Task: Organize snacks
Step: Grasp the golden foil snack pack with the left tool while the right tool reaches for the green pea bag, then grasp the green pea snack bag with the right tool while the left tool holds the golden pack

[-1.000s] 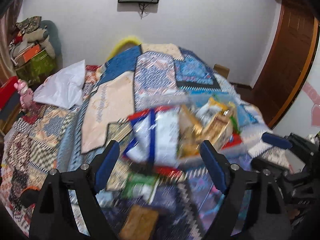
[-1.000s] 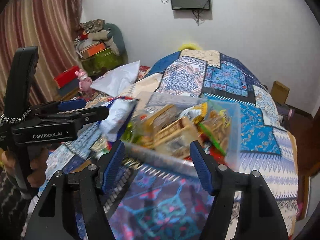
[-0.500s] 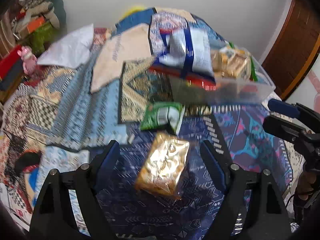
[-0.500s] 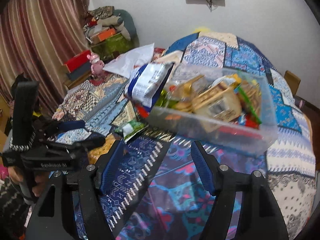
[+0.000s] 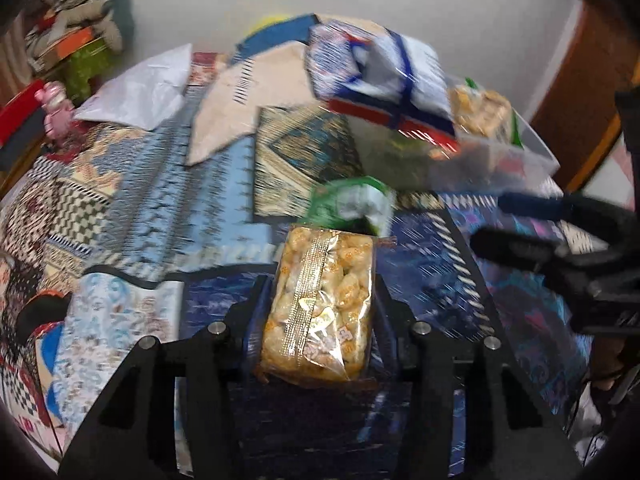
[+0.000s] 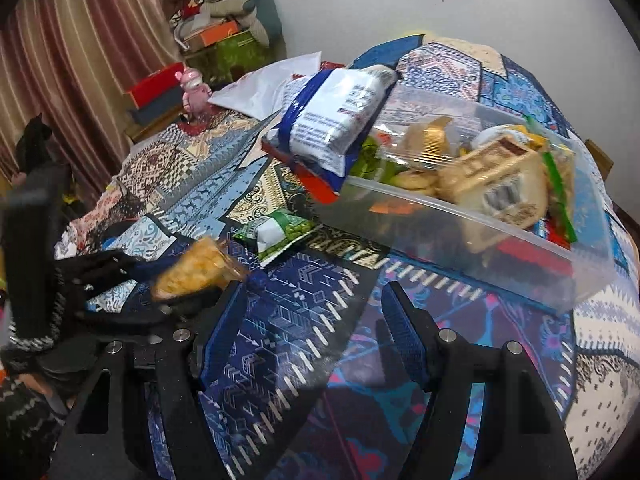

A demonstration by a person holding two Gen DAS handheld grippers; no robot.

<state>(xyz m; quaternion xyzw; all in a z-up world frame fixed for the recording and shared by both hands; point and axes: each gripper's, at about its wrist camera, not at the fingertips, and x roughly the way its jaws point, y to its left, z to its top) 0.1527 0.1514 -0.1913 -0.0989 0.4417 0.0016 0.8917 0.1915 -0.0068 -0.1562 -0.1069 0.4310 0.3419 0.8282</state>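
My left gripper (image 5: pixel 318 300) is shut on a clear pack of golden puffed snacks (image 5: pixel 320 304); the pack also shows in the right wrist view (image 6: pixel 196 268), held just above the bedspread. A green snack packet (image 5: pixel 352 204) lies just beyond it, also in the right wrist view (image 6: pixel 280 232). A clear plastic bin (image 6: pixel 500 240) full of snacks sits on the bed, with a blue-and-white bag (image 6: pixel 332 120) hanging over its left rim. My right gripper (image 6: pixel 312 312) is open and empty over the dark blue patch, in front of the bin.
The patterned bedspread (image 6: pixel 280 320) covers the bed. A white plastic bag (image 5: pixel 140 88) lies at the far left. A pink toy (image 6: pixel 194 92), red box and piled boxes stand by the curtain. A wooden door (image 5: pixel 580 112) is at right.
My left gripper dropped toward the bed and closed on the golden snack pack. The right gripper tilted down and nearer the bin, still open.
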